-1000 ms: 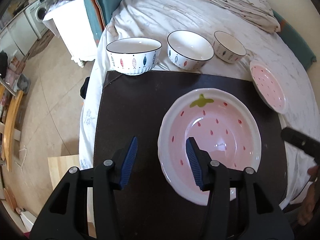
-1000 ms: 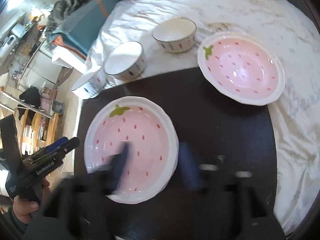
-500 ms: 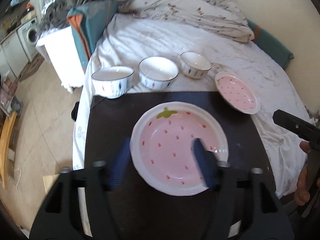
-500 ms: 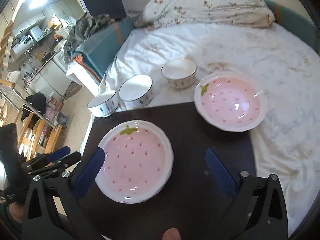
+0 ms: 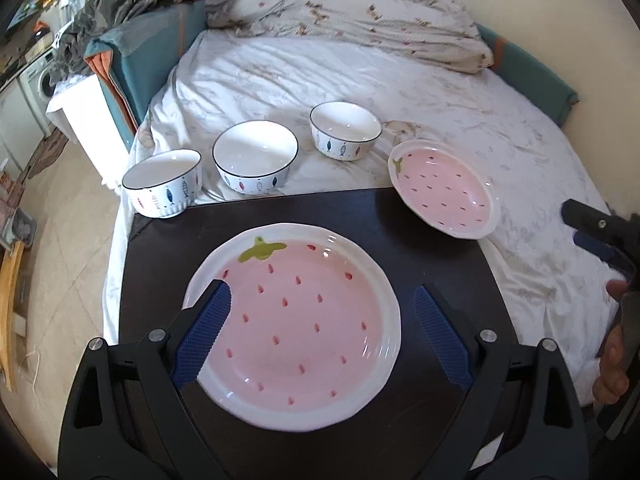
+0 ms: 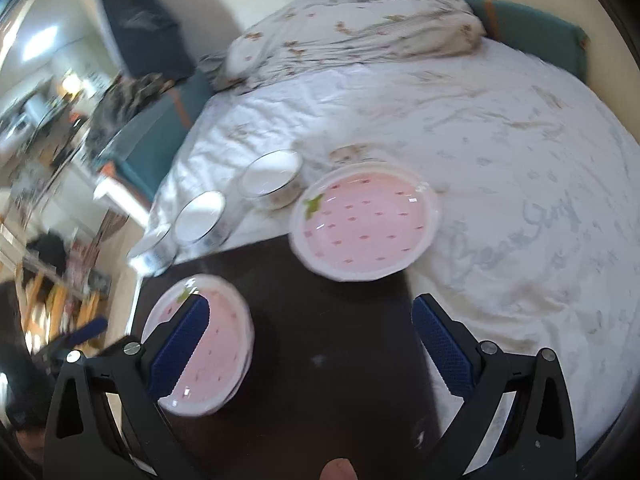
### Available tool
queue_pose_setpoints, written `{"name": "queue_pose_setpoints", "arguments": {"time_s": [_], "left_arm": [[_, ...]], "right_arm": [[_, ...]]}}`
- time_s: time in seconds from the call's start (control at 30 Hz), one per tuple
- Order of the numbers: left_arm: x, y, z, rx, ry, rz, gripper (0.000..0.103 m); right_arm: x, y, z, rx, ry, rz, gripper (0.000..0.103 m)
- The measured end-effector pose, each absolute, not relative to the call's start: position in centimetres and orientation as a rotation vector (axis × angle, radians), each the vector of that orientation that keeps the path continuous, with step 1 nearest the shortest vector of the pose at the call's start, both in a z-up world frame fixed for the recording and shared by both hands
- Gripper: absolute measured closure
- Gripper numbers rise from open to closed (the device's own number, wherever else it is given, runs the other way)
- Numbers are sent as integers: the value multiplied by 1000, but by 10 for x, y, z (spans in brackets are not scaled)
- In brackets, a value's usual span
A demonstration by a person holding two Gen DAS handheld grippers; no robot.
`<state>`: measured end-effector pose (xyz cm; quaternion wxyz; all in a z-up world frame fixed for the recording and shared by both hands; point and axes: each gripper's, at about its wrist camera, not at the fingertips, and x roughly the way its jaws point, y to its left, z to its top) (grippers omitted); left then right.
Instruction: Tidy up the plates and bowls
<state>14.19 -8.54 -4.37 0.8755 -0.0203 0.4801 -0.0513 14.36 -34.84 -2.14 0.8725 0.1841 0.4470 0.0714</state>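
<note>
Left hand-held gripper [image 5: 318, 322] just spread wide, gripping nothing, above pink strawberry-patterned ceramic plate [image 5: 296, 320] on dark surface [image 5: 440, 248]. Right hand-held gripper [image 6: 310, 342] equally agape and empty. Second pink plate [image 6: 364, 222] overhanging onto white bed [image 6: 500, 160]. Three fish-patterned white bowls [image 5: 256, 162] blurred in right view, nearest one partly hidden.

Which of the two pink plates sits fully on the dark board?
The near plate, in front of the open left gripper, lies wholly on the dark board. The far plate sits at the board's corner, mostly on the white sheet.
</note>
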Motion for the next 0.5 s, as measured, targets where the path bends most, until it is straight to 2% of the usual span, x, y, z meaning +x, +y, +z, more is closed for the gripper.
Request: {"name": "queue_pose_setpoints", "arguments": {"time_s": [0.23, 0.33, 0.4, 0.5], "left_arm": [[201, -117, -61, -147, 1118, -152, 12], [229, -135, -68, -154, 1144, -165, 12], [250, -147, -77, -158, 1170, -187, 12], [288, -169, -97, -118, 1213, -204, 15]], "right_arm": [[188, -423, -74, 676, 1066, -41, 2], [210, -441, -100, 766, 1109, -39, 18], [221, -448, -118, 839, 1124, -18, 22], [236, -454, -143, 928, 1156, 13, 33]]}}
